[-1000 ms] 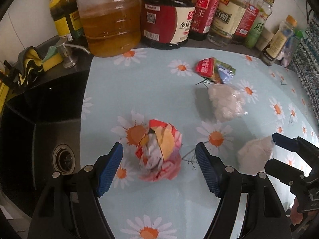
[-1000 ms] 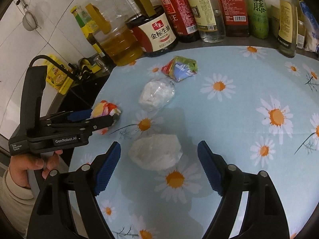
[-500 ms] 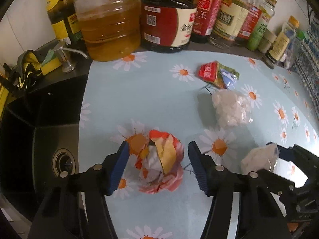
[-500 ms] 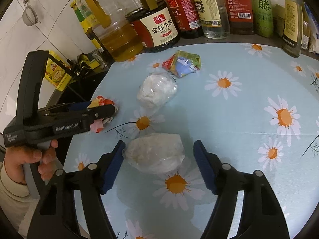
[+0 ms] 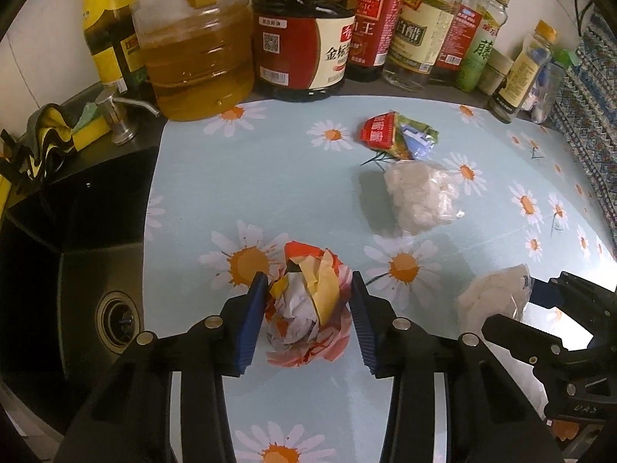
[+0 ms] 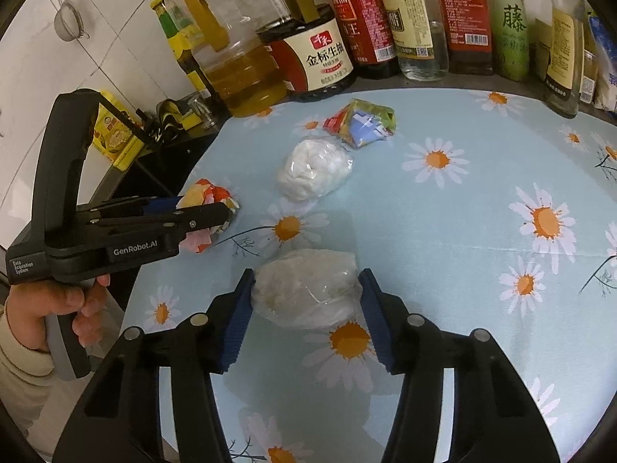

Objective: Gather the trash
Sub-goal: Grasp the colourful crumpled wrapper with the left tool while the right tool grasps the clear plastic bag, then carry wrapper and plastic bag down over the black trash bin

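A crumpled red, yellow and white wrapper (image 5: pixel 306 308) lies on the daisy tablecloth between my left gripper's (image 5: pixel 306 316) blue pads, which press its sides; it also shows in the right wrist view (image 6: pixel 206 202). A clear bag of white tissue (image 6: pixel 308 287) sits between my right gripper's (image 6: pixel 308 308) pads, which touch its sides; it also shows in the left wrist view (image 5: pixel 497 301). A second white wad in plastic (image 5: pixel 422 196) and a red-green snack packet (image 5: pixel 399 135) lie farther back.
A black sink (image 5: pixel 58 270) with a drain lies left of the cloth's edge. Oil, soy sauce and vinegar bottles (image 5: pixel 300 38) line the back wall. A soap pump (image 5: pixel 115 115) and sponge stand by the sink. A patterned cloth (image 5: pixel 594 88) lies at right.
Both grippers have narrowed from wide open onto their pieces of trash: the left onto the coloured wrapper, the right onto the white bag. Both have moved slightly forward.
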Available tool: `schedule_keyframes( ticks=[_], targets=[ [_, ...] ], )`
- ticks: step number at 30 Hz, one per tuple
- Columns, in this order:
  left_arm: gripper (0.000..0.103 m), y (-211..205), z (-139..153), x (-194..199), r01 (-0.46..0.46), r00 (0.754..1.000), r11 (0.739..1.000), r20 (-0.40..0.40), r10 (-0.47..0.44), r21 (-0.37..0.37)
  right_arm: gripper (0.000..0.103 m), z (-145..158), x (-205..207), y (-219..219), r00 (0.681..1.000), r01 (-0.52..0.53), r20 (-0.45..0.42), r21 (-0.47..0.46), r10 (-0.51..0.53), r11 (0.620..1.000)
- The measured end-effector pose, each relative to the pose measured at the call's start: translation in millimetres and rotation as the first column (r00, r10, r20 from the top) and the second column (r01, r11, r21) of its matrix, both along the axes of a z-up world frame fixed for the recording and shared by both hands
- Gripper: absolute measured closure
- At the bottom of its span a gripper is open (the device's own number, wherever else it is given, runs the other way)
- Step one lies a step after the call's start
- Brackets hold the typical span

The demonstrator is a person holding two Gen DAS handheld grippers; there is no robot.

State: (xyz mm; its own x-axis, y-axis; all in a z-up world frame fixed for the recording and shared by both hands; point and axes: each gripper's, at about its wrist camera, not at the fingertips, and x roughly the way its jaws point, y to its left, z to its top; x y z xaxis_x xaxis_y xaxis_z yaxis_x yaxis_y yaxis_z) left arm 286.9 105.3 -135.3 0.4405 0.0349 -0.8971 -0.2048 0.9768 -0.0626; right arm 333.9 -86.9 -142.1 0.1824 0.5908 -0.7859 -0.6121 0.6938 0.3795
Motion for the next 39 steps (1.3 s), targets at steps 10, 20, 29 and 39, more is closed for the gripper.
schedule_keyframes(
  ticks=[10, 20, 29, 39],
  targets=[
    [0.062, -10.4, 17.9, -17.9, 0.025, 0.999, 0.999, 0.038, -0.024, -0.021, 0.050, 15.7, -15.3, -5.2, 0.999, 0.010, 0.038, 0.007, -0.010, 1.000],
    [0.062, -23.2, 34.3, -52.2, 0.048, 0.995, 0.997, 0.090, -0.043, -0.054, 0.050, 34.0, -39.9, -19.3, 0.996, 0.040, 0.084, 0.004, -0.040, 0.999],
    [0.062, -41.8, 49.4, -89.4, 0.074, 0.988, 0.995, 0.141, -0.063, -0.072, 0.050, 48.7, -68.5, -30.6, 0.993, 0.061, 0.105, 0.011, -0.062, 0.998],
    [0.062, -59.7, 65.0, -134.2, 0.108, 0.977, 0.991, 0.193, -0.091, -0.076, 0.050, 63.7, -110.1, -35.9, 0.987, 0.077, 0.141, 0.015, -0.079, 0.997]
  ],
)
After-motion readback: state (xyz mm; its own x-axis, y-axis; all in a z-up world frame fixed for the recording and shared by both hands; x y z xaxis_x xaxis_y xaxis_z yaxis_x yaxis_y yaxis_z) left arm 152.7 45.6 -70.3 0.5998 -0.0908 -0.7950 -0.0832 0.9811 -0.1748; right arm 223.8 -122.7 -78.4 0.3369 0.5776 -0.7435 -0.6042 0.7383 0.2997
